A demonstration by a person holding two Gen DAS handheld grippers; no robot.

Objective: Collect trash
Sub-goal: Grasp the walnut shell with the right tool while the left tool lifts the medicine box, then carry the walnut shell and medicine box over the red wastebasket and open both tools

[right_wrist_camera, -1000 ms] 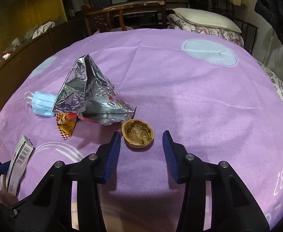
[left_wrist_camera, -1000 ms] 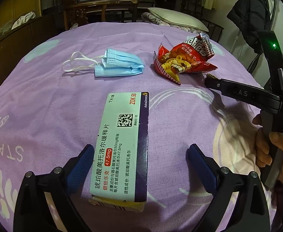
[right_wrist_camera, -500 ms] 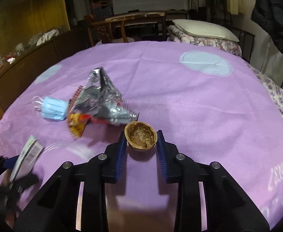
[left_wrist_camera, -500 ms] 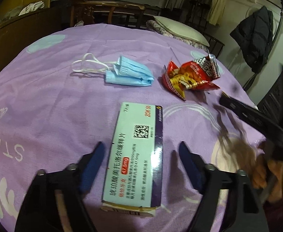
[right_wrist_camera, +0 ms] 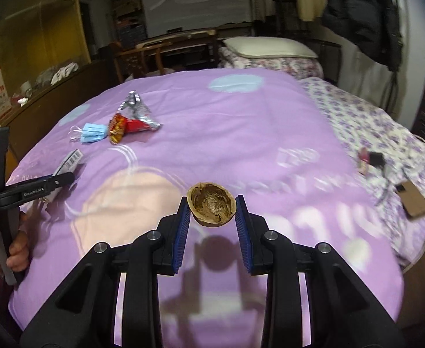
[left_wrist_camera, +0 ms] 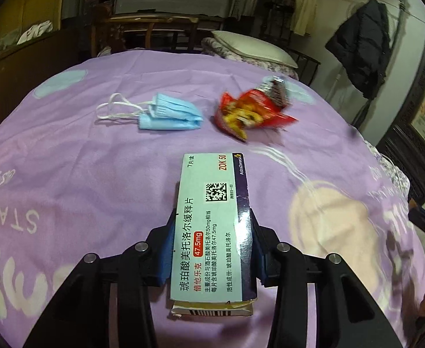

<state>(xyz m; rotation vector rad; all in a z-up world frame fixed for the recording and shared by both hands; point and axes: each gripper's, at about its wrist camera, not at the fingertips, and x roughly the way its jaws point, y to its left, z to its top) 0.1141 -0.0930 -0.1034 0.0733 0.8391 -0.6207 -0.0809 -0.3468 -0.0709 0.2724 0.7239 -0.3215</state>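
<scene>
My left gripper [left_wrist_camera: 212, 220] is shut on a pale blue medicine box [left_wrist_camera: 212, 220], its blue pads pressing both long sides, held over the purple blanket [left_wrist_camera: 82, 174]. My right gripper [right_wrist_camera: 212, 207] is shut on a brown walnut shell half [right_wrist_camera: 212, 207] and holds it above the blanket, its shadow below. A blue face mask [left_wrist_camera: 169, 113] and a red snack wrapper [left_wrist_camera: 250, 111] lie farther back; both also show in the right wrist view, the mask [right_wrist_camera: 92, 133] beside the wrapper [right_wrist_camera: 131, 120]. The left gripper with the box [right_wrist_camera: 67, 163] shows at the left there.
A brown phone-like slab [right_wrist_camera: 414, 198] and small dark items [right_wrist_camera: 372, 159] lie on the floral sheet at the right. A pillow [right_wrist_camera: 267, 46], wooden chairs [right_wrist_camera: 166, 52] and a hanging dark jacket [left_wrist_camera: 360, 46] stand behind the bed.
My left gripper has closed on the medicine box. My right gripper has closed on the walnut shell and lifted it back and up from beside the wrapper.
</scene>
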